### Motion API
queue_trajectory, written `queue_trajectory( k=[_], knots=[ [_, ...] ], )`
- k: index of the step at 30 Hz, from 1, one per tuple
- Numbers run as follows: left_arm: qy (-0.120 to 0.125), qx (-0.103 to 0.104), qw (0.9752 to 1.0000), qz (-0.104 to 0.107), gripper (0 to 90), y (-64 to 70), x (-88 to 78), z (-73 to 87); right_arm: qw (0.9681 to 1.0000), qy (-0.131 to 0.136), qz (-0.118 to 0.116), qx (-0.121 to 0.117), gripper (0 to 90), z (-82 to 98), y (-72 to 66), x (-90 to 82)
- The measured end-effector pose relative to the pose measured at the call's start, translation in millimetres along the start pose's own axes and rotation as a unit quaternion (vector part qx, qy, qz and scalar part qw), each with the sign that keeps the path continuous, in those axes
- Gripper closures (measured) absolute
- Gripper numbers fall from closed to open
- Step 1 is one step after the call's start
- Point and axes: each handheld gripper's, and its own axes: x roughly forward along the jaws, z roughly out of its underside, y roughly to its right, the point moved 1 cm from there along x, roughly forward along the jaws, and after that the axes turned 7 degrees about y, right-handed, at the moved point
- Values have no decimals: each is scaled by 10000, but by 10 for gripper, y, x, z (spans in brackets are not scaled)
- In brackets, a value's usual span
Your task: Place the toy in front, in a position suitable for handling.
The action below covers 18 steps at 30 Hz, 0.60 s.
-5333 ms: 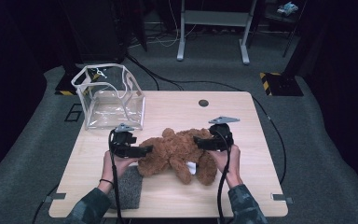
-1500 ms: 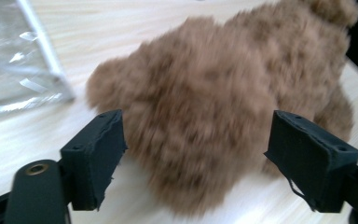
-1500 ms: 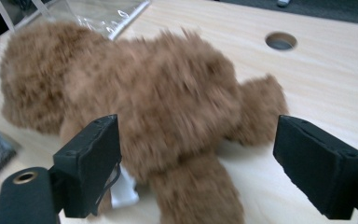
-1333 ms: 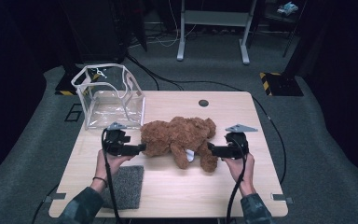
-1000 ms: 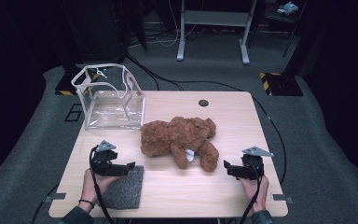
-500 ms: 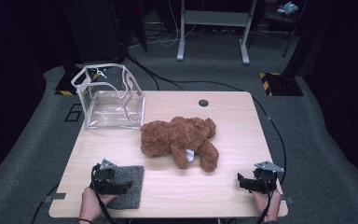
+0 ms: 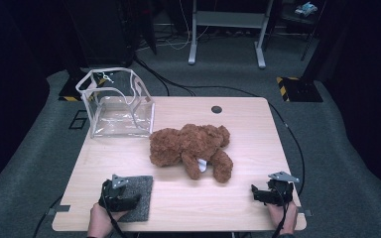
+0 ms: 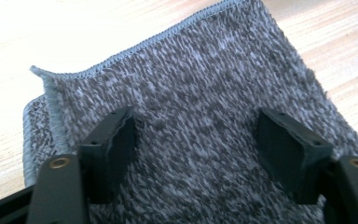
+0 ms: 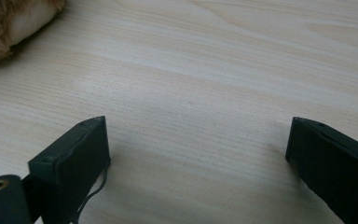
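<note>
A brown teddy bear (image 7: pixel 191 148) lies on its side in the middle of the wooden table (image 7: pixel 243 124), with a white tag at its belly. My left gripper (image 7: pixel 133 201) rests low at the near left, over a grey knitted cloth (image 7: pixel 138 191). In the left gripper view the cloth (image 8: pixel 200 84) spreads flat under and between the jaws of the left gripper (image 8: pixel 198 140). The jaws have just been closing, and the pads stand apart from the cloth's fabric. My right gripper (image 7: pixel 256 193) sits at the near right, wide open over bare wood (image 9: pixel 196 140).
A clear plastic box (image 7: pixel 116 106) with white edging stands at the far left corner. A dark round hole (image 7: pixel 217 109) marks the table's far edge. One furry paw (image 9: pixel 9 21) of the bear shows at the upper left of the right gripper view.
Both grippers have drawn back from the bear toward the table's near edge and sunk lower. The left one now sits over the grey cloth. The bear lies still.
</note>
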Motion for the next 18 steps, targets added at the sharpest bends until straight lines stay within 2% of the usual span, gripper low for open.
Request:
queue_trajectory(
  k=[4, 8, 13, 18],
  knots=[
    [201, -94, 9997, -68, 509, -8, -24, 29, 10000, 8, 4, 29, 60, -1, 6, 0],
    [351, -252, 9990, -75, 658, -43, -25, 47, 10000, 24, 30, 46, 65, -2, 13, 2],
    [417, -340, 9985, -32, 740, -89, -31, 61, 10000, 36, 43, 42, 68, -1, 17, 2],
    [346, -333, 9988, 4, 759, -108, -32, 36, 10000, 42, 61, 67, 67, -1, 8, 8]
  ],
)
